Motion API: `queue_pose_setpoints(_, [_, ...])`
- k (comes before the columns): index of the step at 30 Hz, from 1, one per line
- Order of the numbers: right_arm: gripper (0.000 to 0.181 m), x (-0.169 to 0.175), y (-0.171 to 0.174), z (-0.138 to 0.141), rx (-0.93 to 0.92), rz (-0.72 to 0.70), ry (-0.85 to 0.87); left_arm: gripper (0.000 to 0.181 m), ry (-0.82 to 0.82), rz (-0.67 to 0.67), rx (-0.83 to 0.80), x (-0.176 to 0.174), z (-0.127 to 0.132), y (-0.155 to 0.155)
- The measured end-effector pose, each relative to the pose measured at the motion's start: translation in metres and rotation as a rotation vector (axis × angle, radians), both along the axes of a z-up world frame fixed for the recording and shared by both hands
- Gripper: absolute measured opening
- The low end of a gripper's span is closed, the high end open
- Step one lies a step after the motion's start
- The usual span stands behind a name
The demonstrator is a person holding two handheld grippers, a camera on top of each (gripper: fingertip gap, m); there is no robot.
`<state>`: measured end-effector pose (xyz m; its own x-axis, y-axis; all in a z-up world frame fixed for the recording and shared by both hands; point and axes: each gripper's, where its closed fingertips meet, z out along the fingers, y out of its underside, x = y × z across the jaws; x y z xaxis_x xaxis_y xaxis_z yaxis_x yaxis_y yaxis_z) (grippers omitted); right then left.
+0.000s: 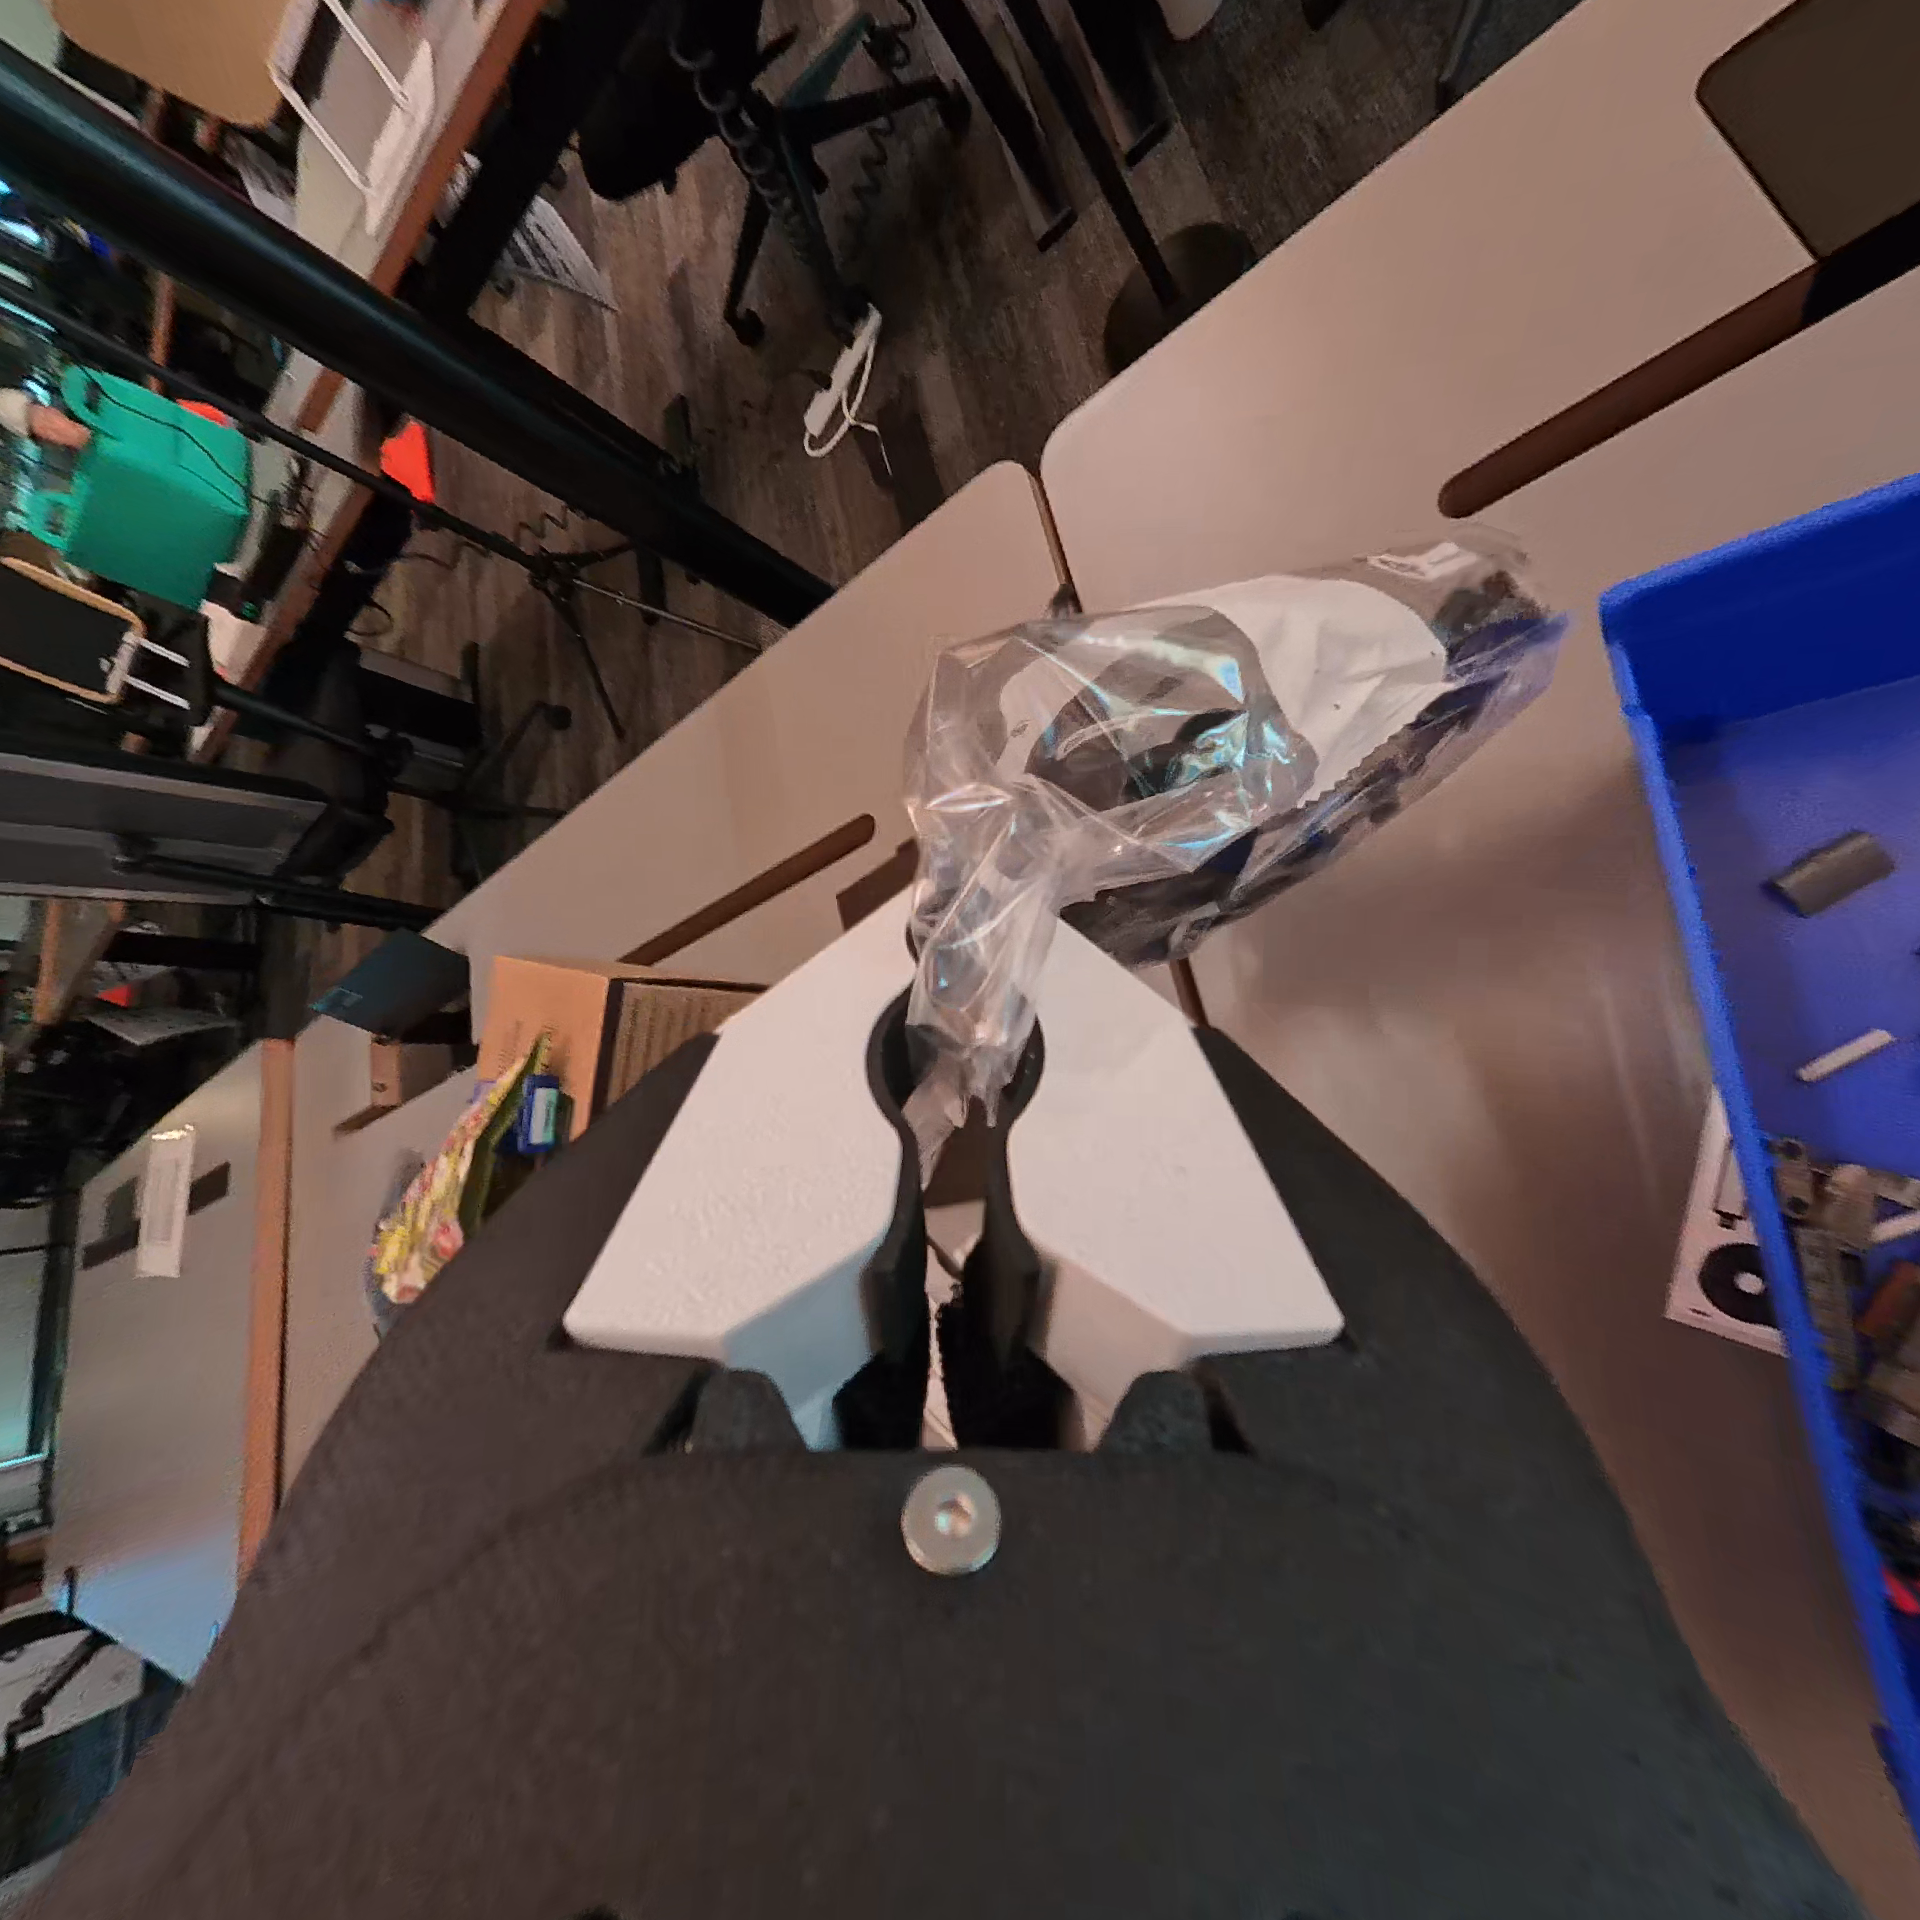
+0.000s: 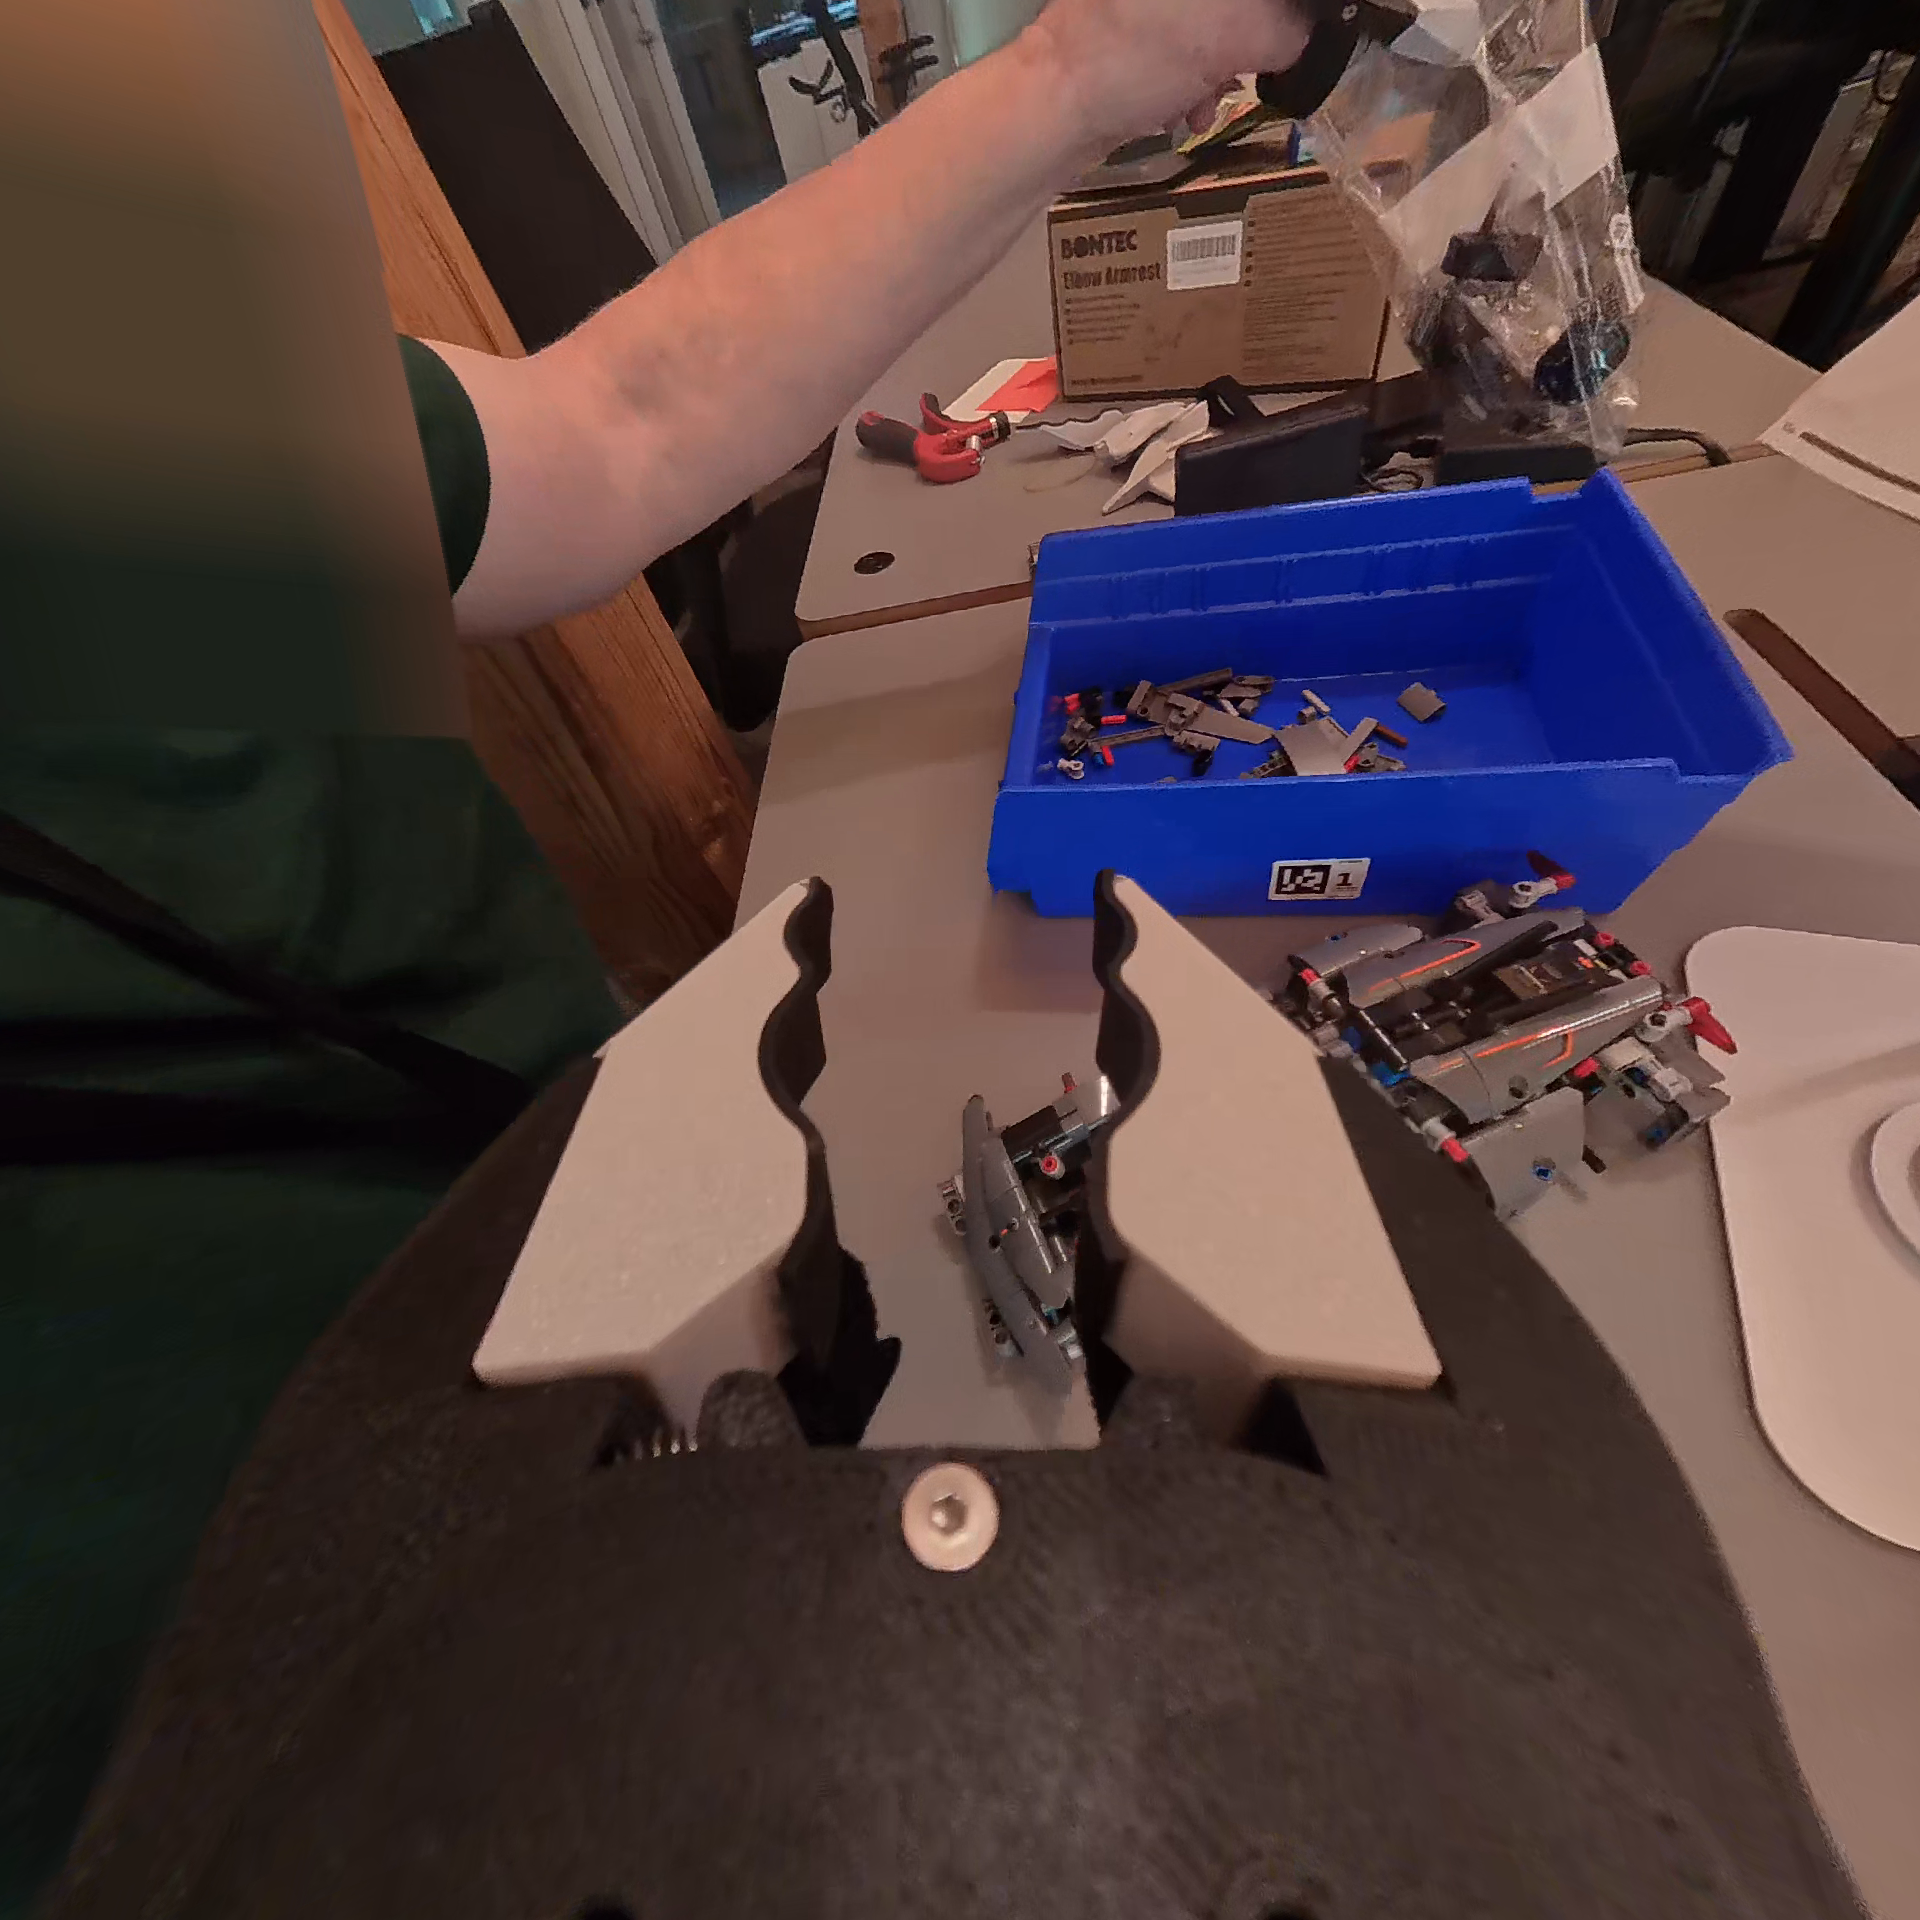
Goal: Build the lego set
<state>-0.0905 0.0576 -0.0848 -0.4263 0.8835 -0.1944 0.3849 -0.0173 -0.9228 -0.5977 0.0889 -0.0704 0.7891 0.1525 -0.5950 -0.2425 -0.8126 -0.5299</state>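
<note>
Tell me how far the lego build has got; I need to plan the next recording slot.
Partly done. A grey car body is assembled on the table, with a smaller sub-assembly beside it. In hand: the left tool is shut on a clear parts bag, lifted above the blue bin. The right tool is open and empty. Left: loose pieces in the bin, plus the bag's contents.

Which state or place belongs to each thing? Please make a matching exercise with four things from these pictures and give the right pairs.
Things:
1. clear plastic bag
2. blue bin
3. small grey sub-assembly
4. right gripper

States or places:
A. lies on the table between open fingers
B. hangs in the air, pinched at its neck by the left gripper
C. open, holding nothing
D. stands on the table with loose pieces inside

Pairs: 1-B, 2-D, 3-A, 4-C
</note>
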Motion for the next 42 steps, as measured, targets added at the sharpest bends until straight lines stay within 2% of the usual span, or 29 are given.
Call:
queue_pose_setpoints(3, [0.05, 0.006, -0.002, -0.002, -0.011, 0.011, -0.001, 0.0, -0.017, 0.031, -0.02, 0.005, -0.005, -0.007])
queue_pose_setpoints(7, [0.05, 0.013, -0.004, -0.001, -0.027, 0.02, 0.014, 0.0, -0.094, 0.072, -0.026, 0.016, -0.029, -0.017])
queue_pose_setpoints(13, [0.05, 0.023, -0.007, -0.007, -0.06, 0.037, 0.021, 0.0, -0.187, 0.095, 0.024, 0.053, -0.088, -0.051])
queue_pose_setpoints(15, [0.05, 0.025, -0.007, -0.011, -0.062, 0.042, 0.013, 0.0, -0.221, 0.066, 0.042, 0.068, -0.106, -0.063])
queue_pose_setpoints(17, [0.05, 0.029, -0.008, -0.013, -0.063, 0.049, 0.006, 0.011, -0.248, 0.086, 0.024, 0.078, -0.125, -0.083])
queue_pose_setpoints(18, [0.051, 0.031, -0.009, -0.015, -0.058, 0.055, 0.004, 0.023, -0.289, 0.084, 0.034, 0.087, -0.132, -0.091])
queue_pose_setpoints(21, [0.054, 0.039, -0.009, -0.019, -0.023, 0.055, -0.003, 0.049, -0.284, 0.106, 0.103, 0.103, -0.134, -0.12])
queue_pose_setpoints(23, [0.056, 0.046, -0.007, -0.022, -0.01, 0.048, -0.002, 0.055, -0.316, 0.086, 0.197, 0.122, -0.129, -0.129])
queue_pose_setpoints(27, [0.055, 0.06, 0.001, -0.032, -0.001, 0.009, -0.035, 0.066, -0.295, 0.09, 0.277, 0.136, -0.124, -0.147])
queue_pose_setpoints(32, [0.054, 0.073, 0.001, -0.03, 0.069, -0.046, -0.028, 0.082, -0.469, 0.059, 0.371, 0.158, -0.126, -0.156])
queue_pose_setpoints(36, [0.054, 0.084, -0.016, -0.039, 0.116, -0.032, -0.027, 0.083, -0.569, -0.011, 0.399, 0.182, -0.132, -0.147])
queue_pose_setpoints(40, [0.053, 0.085, -0.047, -0.051, 0.134, 0.003, -0.011, 0.065, -0.582, 0.002, 0.335, 0.19, -0.16, -0.132])
queue_pose_setpoints(42, [0.051, 0.086, -0.064, -0.061, 0.116, 0.023, -0.016, 0.044, -0.576, 0.042, 0.305, 0.186, -0.172, -0.128])
